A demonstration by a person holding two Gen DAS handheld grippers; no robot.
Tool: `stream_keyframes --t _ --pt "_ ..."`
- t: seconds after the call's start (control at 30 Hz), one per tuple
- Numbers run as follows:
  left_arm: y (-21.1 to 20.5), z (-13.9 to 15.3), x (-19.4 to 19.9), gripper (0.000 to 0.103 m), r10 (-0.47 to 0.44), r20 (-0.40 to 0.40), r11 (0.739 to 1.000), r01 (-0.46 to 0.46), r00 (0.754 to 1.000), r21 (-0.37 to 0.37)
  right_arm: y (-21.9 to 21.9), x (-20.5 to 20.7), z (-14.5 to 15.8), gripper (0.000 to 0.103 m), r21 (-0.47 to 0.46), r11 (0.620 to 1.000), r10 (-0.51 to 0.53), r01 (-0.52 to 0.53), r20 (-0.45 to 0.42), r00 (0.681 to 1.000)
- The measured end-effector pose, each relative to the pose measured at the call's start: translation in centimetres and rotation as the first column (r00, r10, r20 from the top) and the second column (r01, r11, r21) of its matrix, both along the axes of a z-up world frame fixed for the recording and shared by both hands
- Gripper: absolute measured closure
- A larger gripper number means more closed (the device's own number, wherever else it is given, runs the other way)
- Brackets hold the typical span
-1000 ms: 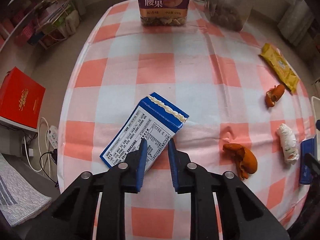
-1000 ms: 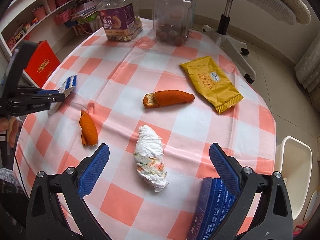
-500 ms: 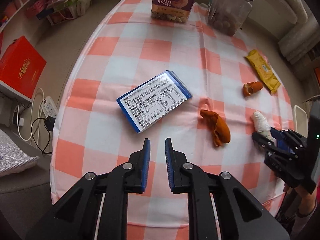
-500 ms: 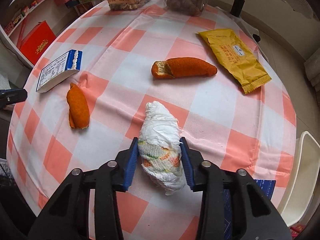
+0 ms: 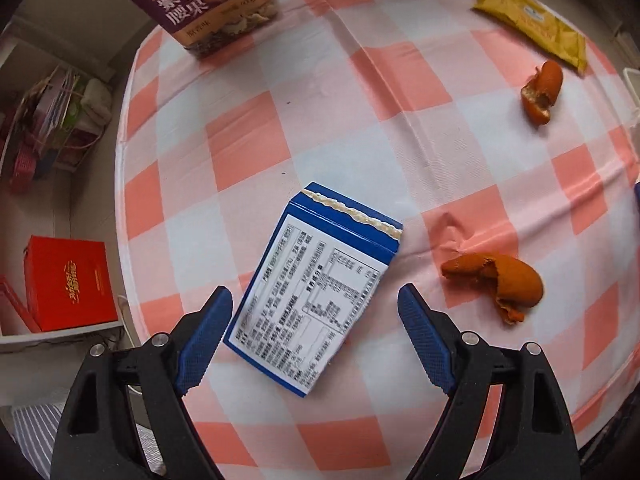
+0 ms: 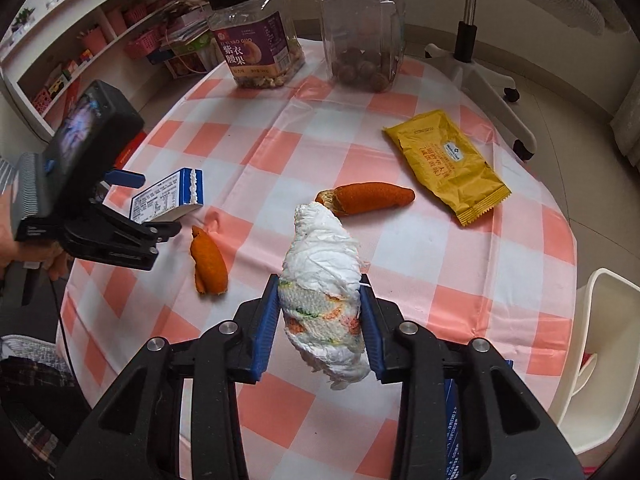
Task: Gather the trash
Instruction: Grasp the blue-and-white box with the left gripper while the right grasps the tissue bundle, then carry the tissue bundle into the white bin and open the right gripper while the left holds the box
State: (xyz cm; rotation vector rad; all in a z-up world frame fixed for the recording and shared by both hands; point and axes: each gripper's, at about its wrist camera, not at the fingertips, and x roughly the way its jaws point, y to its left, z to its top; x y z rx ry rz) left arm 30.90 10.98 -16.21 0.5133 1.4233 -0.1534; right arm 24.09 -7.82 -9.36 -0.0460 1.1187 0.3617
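Left gripper (image 5: 315, 330) has just been opening; its jaws stand wide over the blue carton (image 5: 316, 290) lying flat on the checked tablecloth (image 5: 360, 128), apparently not touching it. Right gripper (image 6: 319, 326) is clamped on the crumpled tissue wad (image 6: 324, 296), seemingly lifted clear of the cloth.

My claws' black plastic arms looked matt, their blue pads (image 5: 208, 332) finely ribbed. The wad of tissue (image 6: 324, 280) was soft, crinkled paper. The blue carton (image 5: 316, 292) was glossy card, the checked tablecloth (image 5: 360, 120) smooth and faintly shiny, the orange peel (image 5: 500, 280) dull and pitted.
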Motion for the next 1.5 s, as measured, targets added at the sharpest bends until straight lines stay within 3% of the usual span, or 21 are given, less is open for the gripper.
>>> stream_keyframes --t 0.03,0.1,0.17,0.2,0.23,0.3,0.43,0.6,0.73,0.77,0.9,1.07,1.17,1.27,1.5 --pt "0.3 -0.3 0.6 0.015 0.005 -0.012 1.0 -0.005 1.0 -0.015 0.0 0.0 0.2 0.067 0.004 1.0 0.003 -0.003 0.004 1.0" --pt "1.5 -0.1 1.9 0.016 0.054 -0.044 0.994 -0.058 0.998 -0.097 0.2 0.0 0.4 0.067 0.013 1.0 0.01 -0.01 0.006 1.0" --pt "2.9 -0.4 2.7 0.022 0.13 -0.097 0.98 -0.143 0.987 -0.139 0.4 0.1 0.5 0.067 0.022 1.0 0.02 -0.02 0.005 1.0" --pt "3.5 -0.4 2.7 0.032 0.158 -0.122 0.967 -0.179 0.98 -0.184 0.5 0.1 0.5 0.067 0.026 0.999 0.023 -0.023 0.005 1.0" --pt "3.9 -0.2 2.6 0.039 0.176 -0.125 0.959 -0.198 0.977 -0.204 0.5 0.2 0.5 0.067 0.03 0.999 0.023 -0.023 0.005 1.0" --pt "4.6 0.0 1.8 0.042 0.212 -0.107 0.954 -0.23 0.971 -0.194 0.5 0.4 0.5 0.067 0.042 0.999 0.021 -0.021 0.001 1.0" --pt "6.2 0.5 -1.0 0.045 0.314 -0.074 0.91 -0.322 0.947 -0.26 0.7 0.4 0.7 0.067 0.08 0.997 0.022 -0.021 -0.005 1.0" --pt "8.3 2.0 -5.3 0.045 0.485 -0.031 0.818 -0.465 0.874 -0.339 1.5 -0.4 1.4 0.067 0.103 0.994 0.043 -0.043 0.009 0.999" --pt "10.1 4.8 -8.6 0.045 0.632 -0.012 0.678 -0.56 0.775 -0.476 1.7 -1.1 2.5 0.067 0.136 0.989 0.046 -0.05 0.033 0.998" --pt "9.7 5.8 -9.4 0.045 0.654 0.009 0.662 -0.566 0.757 -0.491 1.8 -1.3 2.7 0.067 0.136 0.989 0.048 -0.054 0.043 0.998" --pt "8.3 9.1 -13.5 0.045 0.668 0.173 0.686 -0.509 0.723 -0.519 1.3 -2.1 3.6 0.067 0.137 0.99 0.028 -0.04 0.086 0.996" --pt "4.5 9.8 -14.3 0.045 0.652 0.292 0.706 -0.421 0.7 -0.569 -0.1 -3.1 4.3 0.067 0.12 0.993 -0.022 0.003 0.152 0.988" --pt "2.3 10.2 -14.3 0.045 0.629 0.332 0.72 -0.366 0.702 -0.59 -0.8 -3.9 4.9 0.067 0.1 0.995 -0.035 0.015 0.204 0.978" --pt "0.5 11.1 -14.4 0.045 0.614 0.384 0.734 -0.319 0.69 -0.6 -1.4 -4.4 5.3 0.067 0.082 0.996 -0.055 0.036 0.251 0.966" --pt "-2.4 11.6 -13.9 0.044 0.603 0.408 0.727 -0.262 0.685 -0.635 -2.7 -4.9 6.1 0.067 0.054 0.995 -0.101 0.088 0.339 0.935"
